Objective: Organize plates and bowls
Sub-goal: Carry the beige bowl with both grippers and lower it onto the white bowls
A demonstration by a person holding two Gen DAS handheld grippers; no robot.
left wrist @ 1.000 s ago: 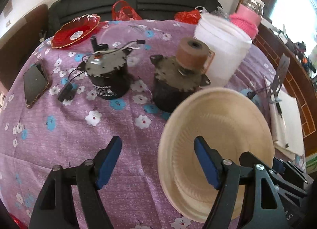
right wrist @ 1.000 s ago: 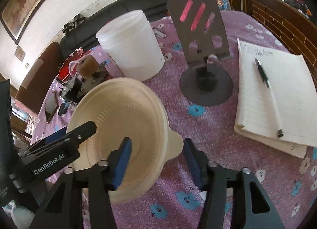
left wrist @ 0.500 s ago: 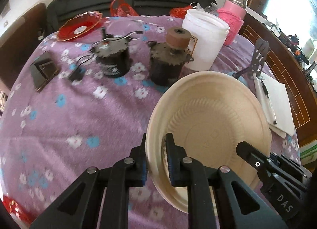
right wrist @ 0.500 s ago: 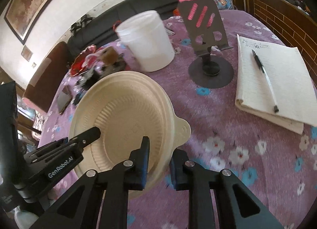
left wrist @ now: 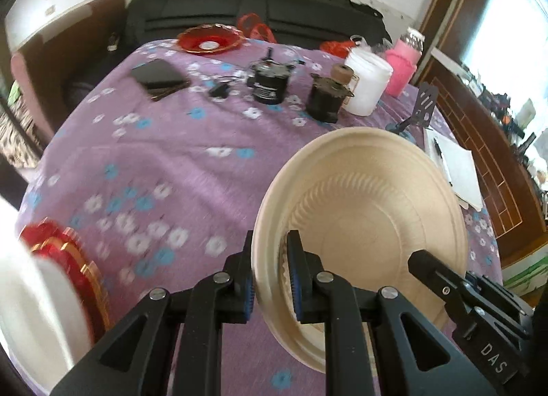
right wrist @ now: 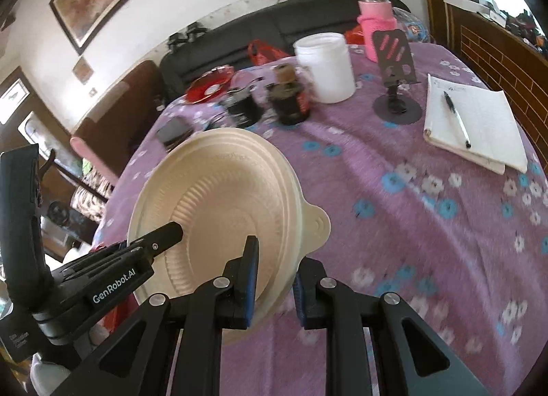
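A beige disposable plate [left wrist: 359,225] hangs tilted above the purple tablecloth, held by both grippers. My left gripper [left wrist: 270,276] is shut on its left rim. My right gripper [right wrist: 274,279] is shut on the opposite rim of the beige plate [right wrist: 222,204], where a second beige piece with a round tab [right wrist: 318,221] lies under it. A red plate with a gold rim [left wrist: 68,259] sits blurred at the near left table edge, with something white [left wrist: 30,310] on it. Another red plate [left wrist: 209,41] lies at the far edge.
Two dark motors [left wrist: 270,82] [left wrist: 327,98], a white tub [left wrist: 366,86], a pink bottle [left wrist: 402,67] and a dark phone [left wrist: 159,77] stand at the back. A phone stand [right wrist: 395,64] and a notebook with a pen [right wrist: 472,122] lie on the right. A black sofa [left wrist: 257,16] is behind.
Both grippers closed on the beige plate's rims, lifted it and carried it toward the near left of the table. The gold-rimmed red plate came into view.
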